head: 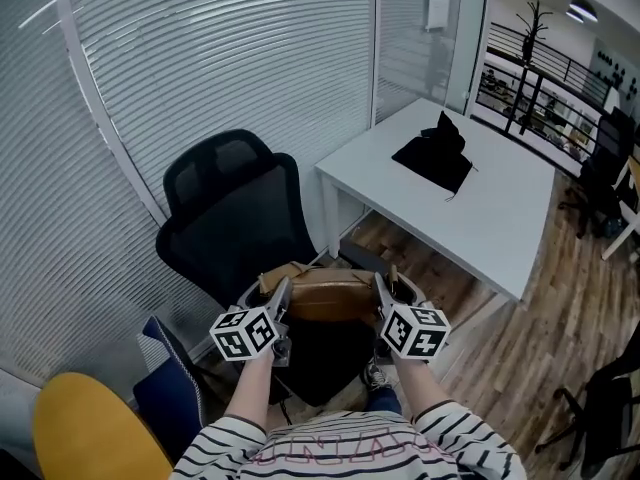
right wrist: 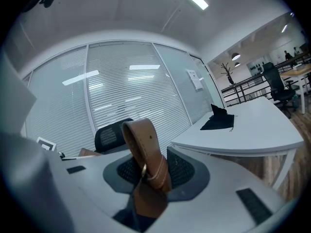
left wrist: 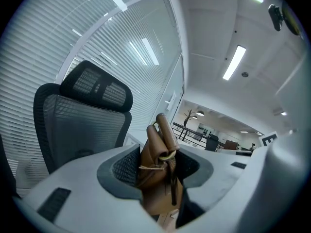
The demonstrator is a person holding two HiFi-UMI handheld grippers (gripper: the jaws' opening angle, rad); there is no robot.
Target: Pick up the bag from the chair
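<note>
Brown bag (head: pixel 328 293) hangs above the chair (head: pixel 235 218) seat's front edge. Left hand-held gripper (head: pixel 279 296) clamps one strap end and right hand-held gripper (head: pixel 384 290) the other. Judgement: raise both evenly, bag level, so neither strap slips.

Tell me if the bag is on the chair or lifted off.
Seemingly lifted: the brown bag hangs between the left gripper and right gripper, each shut on a strap, above the chair seat.

Btwn left gripper (head: pixel 278 290) & right gripper (head: pixel 383 286): bag (head: pixel 330 296); chair (head: pixel 235 218) behind, table (head: pixel 500 218) right.
</note>
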